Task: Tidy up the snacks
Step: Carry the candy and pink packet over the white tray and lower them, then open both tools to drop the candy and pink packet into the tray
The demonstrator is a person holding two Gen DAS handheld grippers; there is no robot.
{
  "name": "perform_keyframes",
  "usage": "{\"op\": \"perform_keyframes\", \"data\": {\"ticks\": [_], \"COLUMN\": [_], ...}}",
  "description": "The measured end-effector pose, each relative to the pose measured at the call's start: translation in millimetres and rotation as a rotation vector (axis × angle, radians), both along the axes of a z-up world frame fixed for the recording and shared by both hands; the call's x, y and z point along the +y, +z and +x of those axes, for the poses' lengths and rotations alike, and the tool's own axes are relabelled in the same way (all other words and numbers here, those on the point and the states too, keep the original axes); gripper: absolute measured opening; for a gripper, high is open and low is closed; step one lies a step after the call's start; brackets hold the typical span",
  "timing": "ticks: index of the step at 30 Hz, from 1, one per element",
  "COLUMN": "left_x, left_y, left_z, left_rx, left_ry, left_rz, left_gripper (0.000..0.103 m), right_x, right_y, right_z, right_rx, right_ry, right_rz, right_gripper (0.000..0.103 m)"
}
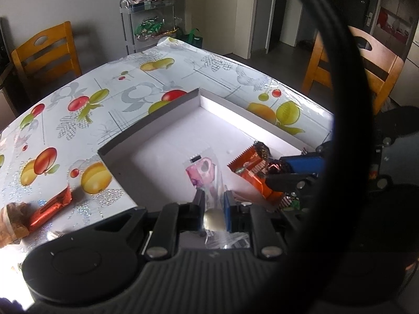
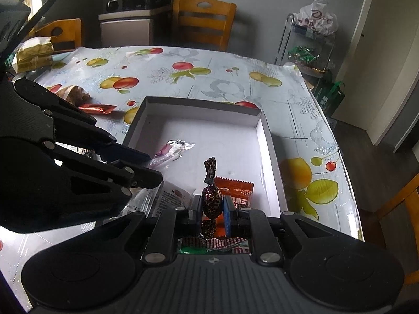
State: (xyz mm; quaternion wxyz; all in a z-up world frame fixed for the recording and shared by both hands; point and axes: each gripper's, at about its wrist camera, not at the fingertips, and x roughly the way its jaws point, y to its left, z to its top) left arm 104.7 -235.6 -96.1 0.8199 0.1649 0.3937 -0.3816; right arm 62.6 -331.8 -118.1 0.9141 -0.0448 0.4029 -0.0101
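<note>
Left wrist: black cable (image 1: 348, 104) blocks wooden chair (image 1: 366, 60).

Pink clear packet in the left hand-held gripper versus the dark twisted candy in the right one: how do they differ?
The pink clear packet is flat, see-through and long; the dark twisted candy is a rounded, opaque foil ball with twisted ends. The packet sticks out far past the left hand-held gripper, while the candy stands upright in the right hand-held gripper, its twist tail pointing up. Shared: each is clamped in shut jaws over the white box.
</note>
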Motion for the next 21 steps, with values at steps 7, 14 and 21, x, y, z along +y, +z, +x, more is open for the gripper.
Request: {"op": "perform_keyframes", "data": {"ticks": [7, 14, 21], "left_x": [-8.8, -12.7, -13.0], "left_y": [-5.5, -6.2, -6.0], "left_z": [1.3, 4.1, 5.6], "left_rx": [0.013, 0.023, 0.028], "left_ry": [-0.007, 0.000, -0.001], "left_rz": [0.009, 0.013, 0.014], "left_gripper": [0.011, 0.012, 0.017], "right_x": [-3.5, -5.0, -6.0], "right_y": [-8.1, -11.8, -8.8], "right_z": [2.5, 2.6, 2.4], "right_rx": [0.028, 0.030, 0.018], "right_ry": [-0.007, -0.012, -0.020], "right_rz": [-0.004, -0.010, -0.004], "right_gripper": [0.019, 0.019, 0.019]}}
